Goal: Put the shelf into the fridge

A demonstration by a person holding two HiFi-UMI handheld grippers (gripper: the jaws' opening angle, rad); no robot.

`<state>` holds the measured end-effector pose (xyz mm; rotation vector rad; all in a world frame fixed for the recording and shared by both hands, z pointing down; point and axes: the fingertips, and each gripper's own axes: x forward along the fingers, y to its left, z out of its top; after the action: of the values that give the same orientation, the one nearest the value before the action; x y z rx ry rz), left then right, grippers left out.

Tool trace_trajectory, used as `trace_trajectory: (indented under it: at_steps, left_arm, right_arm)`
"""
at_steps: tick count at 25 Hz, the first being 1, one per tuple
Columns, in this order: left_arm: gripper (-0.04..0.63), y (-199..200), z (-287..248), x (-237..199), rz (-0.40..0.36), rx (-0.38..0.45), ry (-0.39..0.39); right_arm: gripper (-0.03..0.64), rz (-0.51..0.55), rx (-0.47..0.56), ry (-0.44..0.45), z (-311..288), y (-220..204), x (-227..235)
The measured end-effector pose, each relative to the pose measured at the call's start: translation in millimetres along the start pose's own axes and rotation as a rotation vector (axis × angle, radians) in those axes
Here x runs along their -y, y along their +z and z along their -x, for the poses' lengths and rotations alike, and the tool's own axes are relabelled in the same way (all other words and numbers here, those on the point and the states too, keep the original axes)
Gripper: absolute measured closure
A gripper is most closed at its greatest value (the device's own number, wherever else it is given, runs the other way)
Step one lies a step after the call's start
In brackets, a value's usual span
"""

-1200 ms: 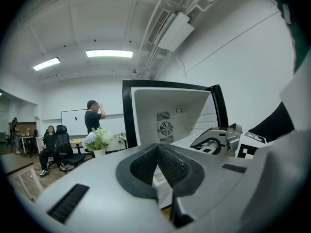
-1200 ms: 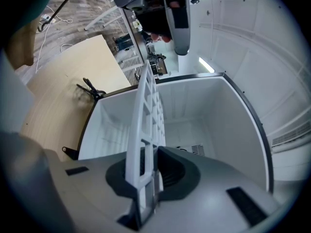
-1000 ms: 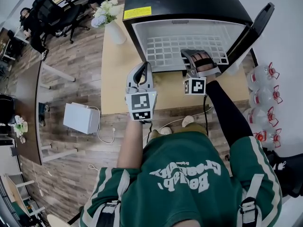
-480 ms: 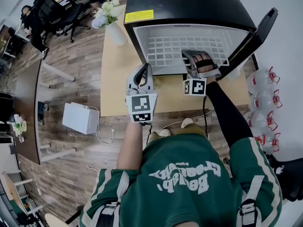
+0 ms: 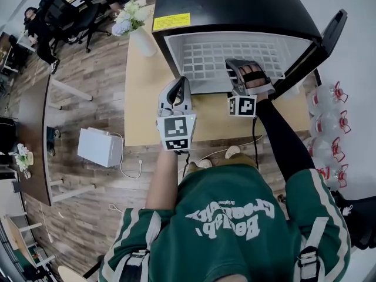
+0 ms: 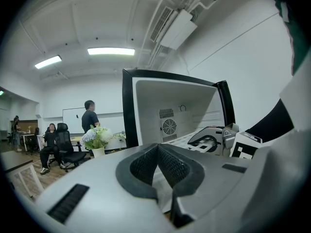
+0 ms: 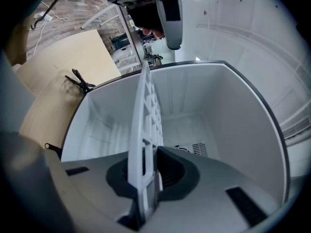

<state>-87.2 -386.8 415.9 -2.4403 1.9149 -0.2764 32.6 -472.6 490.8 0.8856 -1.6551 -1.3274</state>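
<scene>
Your right gripper [image 7: 146, 165] clamps the near edge of the shelf [image 5: 218, 56], already deep inside the fridge [image 5: 235, 4] at twelve o'clock, so probably only seating is left, while your left gripper [image 6: 158, 166], at nine o'clock, is closed on nothing.

Shelf [image 5: 214, 57] sits in fridge [image 5: 235, 4], vase [image 5: 145, 42] left on table [image 5: 141, 104]

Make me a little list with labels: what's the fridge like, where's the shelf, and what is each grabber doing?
main thing: black fridge on the wooden table, door open
being moved: white grid shelf, reaching into the fridge
busy tool: right gripper, shut on the shelf's near edge
idle tool: left gripper, jaws together with nothing between them, by the left corner of the fridge's opening
also there: vase of flowers on the table
</scene>
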Motion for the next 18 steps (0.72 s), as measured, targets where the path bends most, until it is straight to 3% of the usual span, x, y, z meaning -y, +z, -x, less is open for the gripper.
trace_trajectory:
  at_steps: [18]
  left_arm:
    - [0.595, -1, -19, -4, 0.014, 0.009, 0.015]
  right_arm:
    - [0.583, -0.014, 0.009, -0.008, -20, -7, 3]
